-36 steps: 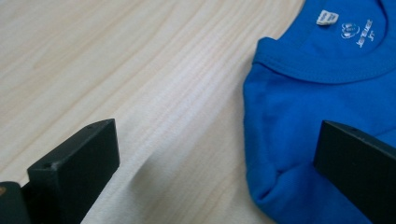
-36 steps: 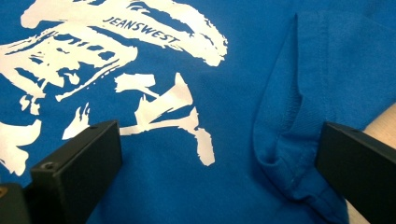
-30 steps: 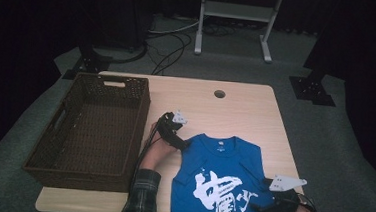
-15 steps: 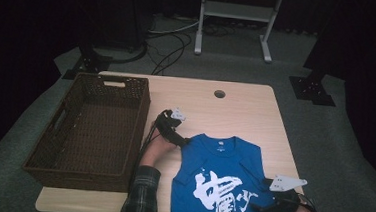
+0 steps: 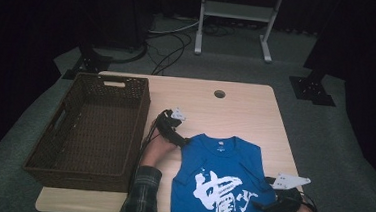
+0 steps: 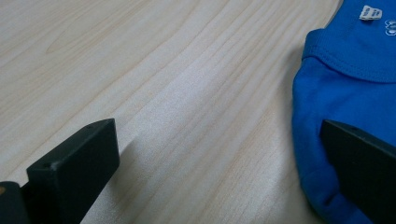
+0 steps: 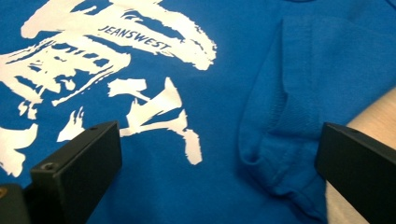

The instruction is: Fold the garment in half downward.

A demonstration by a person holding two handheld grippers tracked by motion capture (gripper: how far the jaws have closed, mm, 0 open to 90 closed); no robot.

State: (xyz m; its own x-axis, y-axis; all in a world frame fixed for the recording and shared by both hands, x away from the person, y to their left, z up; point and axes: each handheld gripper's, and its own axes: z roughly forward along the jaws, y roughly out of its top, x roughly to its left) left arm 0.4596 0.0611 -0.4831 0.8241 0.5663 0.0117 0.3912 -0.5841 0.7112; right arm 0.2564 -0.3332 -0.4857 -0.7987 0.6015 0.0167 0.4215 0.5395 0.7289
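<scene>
The wooden table (image 5: 256,111) carried a brown wicker basket (image 5: 66,165), nothing inside, ready just left of the blue T-shirt (image 5: 222,163), which lay flat, sleeves tucked in for folding. Left gripper (image 5: 186,142) spread wide at the shirt's shoulder; right gripper (image 5: 258,206) gaped over its folded sleeve (image 7: 285,126), gripping nothing

Table (image 5: 246,110): basket (image 5: 91,129), blue shirt (image 5: 221,173).
</scene>
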